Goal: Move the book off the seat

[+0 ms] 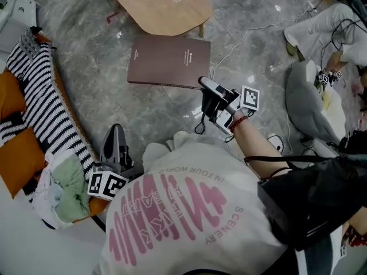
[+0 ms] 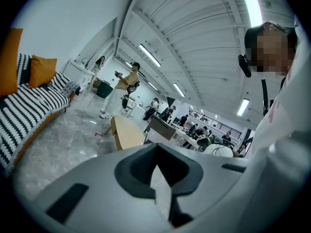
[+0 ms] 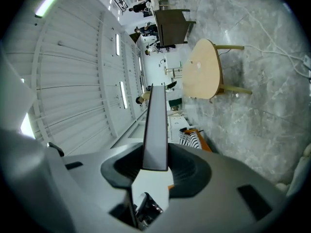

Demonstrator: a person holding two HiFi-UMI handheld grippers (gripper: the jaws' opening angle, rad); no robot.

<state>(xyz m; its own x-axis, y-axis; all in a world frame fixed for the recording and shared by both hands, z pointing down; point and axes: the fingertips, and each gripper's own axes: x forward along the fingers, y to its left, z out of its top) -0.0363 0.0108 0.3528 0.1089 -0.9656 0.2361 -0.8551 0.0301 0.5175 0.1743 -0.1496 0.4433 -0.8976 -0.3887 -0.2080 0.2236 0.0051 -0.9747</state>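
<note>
A thin brown book (image 1: 169, 62) hangs flat above the marble floor, just in front of the low wooden table (image 1: 160, 4). My right gripper (image 1: 209, 87) is shut on the middle of its near edge. In the right gripper view the book (image 3: 155, 130) shows edge-on, running straight out from between the jaws (image 3: 154, 171). The seat is the striped sofa (image 1: 40, 102) at the left, with orange cushions (image 1: 17, 159); the book is well clear of it. My left gripper (image 1: 114, 145) hangs low beside the sofa's front edge, its jaws (image 2: 160, 188) together with nothing between them.
A green cloth (image 1: 69, 188) lies on the sofa's near end. A grey cushion-like thing (image 1: 309, 102) and white cables (image 1: 252, 33) lie on the floor to the right. Several people (image 2: 127, 86) stand far across the hall, beyond the wooden table (image 2: 126, 132).
</note>
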